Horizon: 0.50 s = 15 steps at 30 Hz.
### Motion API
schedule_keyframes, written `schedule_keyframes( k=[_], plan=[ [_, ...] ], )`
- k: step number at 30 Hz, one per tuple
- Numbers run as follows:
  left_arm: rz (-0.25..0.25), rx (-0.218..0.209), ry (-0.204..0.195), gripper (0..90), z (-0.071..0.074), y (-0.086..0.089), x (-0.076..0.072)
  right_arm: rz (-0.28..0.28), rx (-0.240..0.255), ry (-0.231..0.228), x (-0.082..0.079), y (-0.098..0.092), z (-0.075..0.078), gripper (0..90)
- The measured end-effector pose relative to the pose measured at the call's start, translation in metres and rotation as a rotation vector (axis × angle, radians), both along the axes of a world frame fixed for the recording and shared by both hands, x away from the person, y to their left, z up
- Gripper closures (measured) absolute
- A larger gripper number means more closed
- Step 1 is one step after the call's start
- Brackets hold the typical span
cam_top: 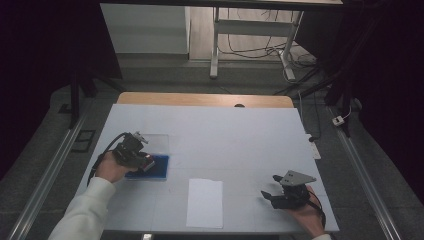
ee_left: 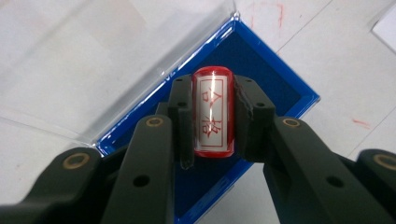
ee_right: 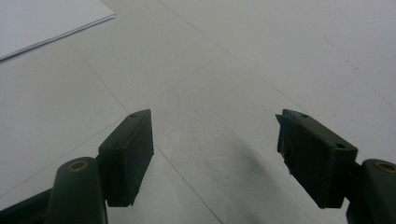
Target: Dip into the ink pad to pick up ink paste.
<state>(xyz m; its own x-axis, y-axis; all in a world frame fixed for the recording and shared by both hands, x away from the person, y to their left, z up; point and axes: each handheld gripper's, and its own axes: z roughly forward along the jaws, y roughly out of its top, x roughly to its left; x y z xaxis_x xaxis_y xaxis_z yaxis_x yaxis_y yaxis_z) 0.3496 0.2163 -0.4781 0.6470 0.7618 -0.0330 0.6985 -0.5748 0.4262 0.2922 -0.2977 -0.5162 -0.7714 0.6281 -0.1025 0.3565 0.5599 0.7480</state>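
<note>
Table first: its pale top carries everything you work with, and your two hands come in from its near edge; a white paper sheet lies flat by the middle of that near edge, likely waiting for a print; the blue ink pad sits toward the left edge with its clear lid folded open beside it, so the inked face is free to reach; your left tool is pinching the red stamp upright over the pad, jaws pressed on its sides, presumably to ink its base; your right tool rests near the right corner, jaws spread on nothing, apparently out of the way.
</note>
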Motion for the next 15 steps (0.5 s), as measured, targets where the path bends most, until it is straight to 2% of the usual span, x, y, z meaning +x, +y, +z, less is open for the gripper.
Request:
schedule_keyframes(
  k=[4,9,15],
  plan=[
    [-0.002,-0.008,0.024,70.6,-0.001,0.001,0.0038,0.003,-0.002,-0.002,-0.0005,-0.0002,0.0006,26.7],
    [-0.003,0.008,-0.003,70.7,-0.0022,-0.0014,0.0,0.008,-0.007,0.001,-0.0006,0.0014,0.0,26.7],
    [0.001,0.014,-0.013,70.7,-0.0026,-0.003,-0.0015,0.008,-0.006,0.0,-0.0004,0.0008,0.0005,26.7]
  ],
)
